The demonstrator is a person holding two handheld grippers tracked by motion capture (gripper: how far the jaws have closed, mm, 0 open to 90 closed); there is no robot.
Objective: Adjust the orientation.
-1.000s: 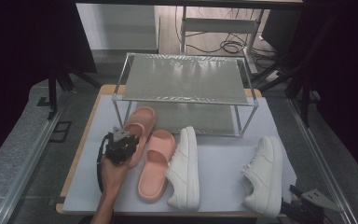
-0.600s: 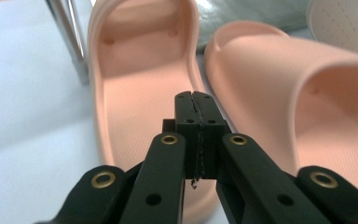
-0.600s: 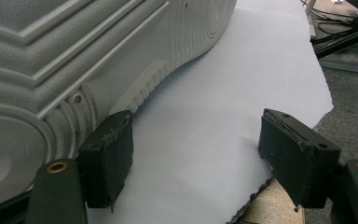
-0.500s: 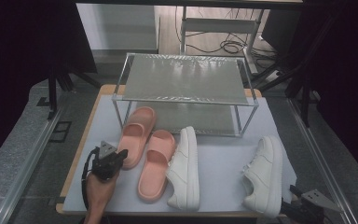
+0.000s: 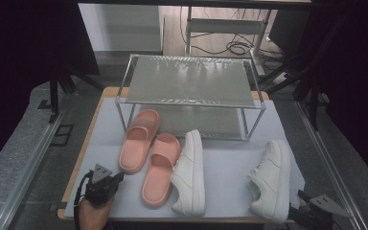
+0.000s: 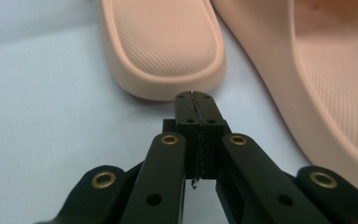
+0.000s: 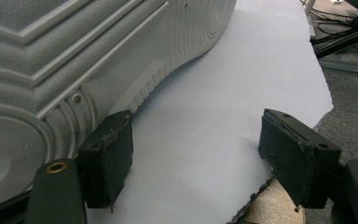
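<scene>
We read no brand, label or writing on anything here.

Nearest to us, our left tongs point(image 5: 117, 176) sit at the near left of the pale blue surface point(image 5: 225, 167), just short of the heel of the left peach rubber slide sandal point(image 5: 139, 141). Their jaws have just been closing and now meet, with nothing between them; in the left gripper view the joined tips point(image 6: 195, 109) stop just short of that sandal's textured heel point(image 6: 165, 44), apart from it. Our right tongs point(image 7: 196, 158) stand wide open at the surface's near right corner, gripping nothing; one pad lies against the heel of the right white leather sneaker point(image 5: 270, 179), whose ribbed sole point(image 7: 98, 70) looms large in the right gripper view.

To the right of that first sandal lies the second peach slide sandal point(image 5: 160, 167), close beside it, then the left white leather sneaker point(image 5: 189, 175), touching the second sandal's side. The right sneaker lies well apart from these.

Beyond the sandals stands a two-tier metal-framed shoe rack with grey shelves point(image 5: 189, 86); the first sandal's toe reaches under its front rail. Beyond the rack, cables point(image 5: 230, 48) lie on the floor; the surroundings are too dark to make out.
</scene>
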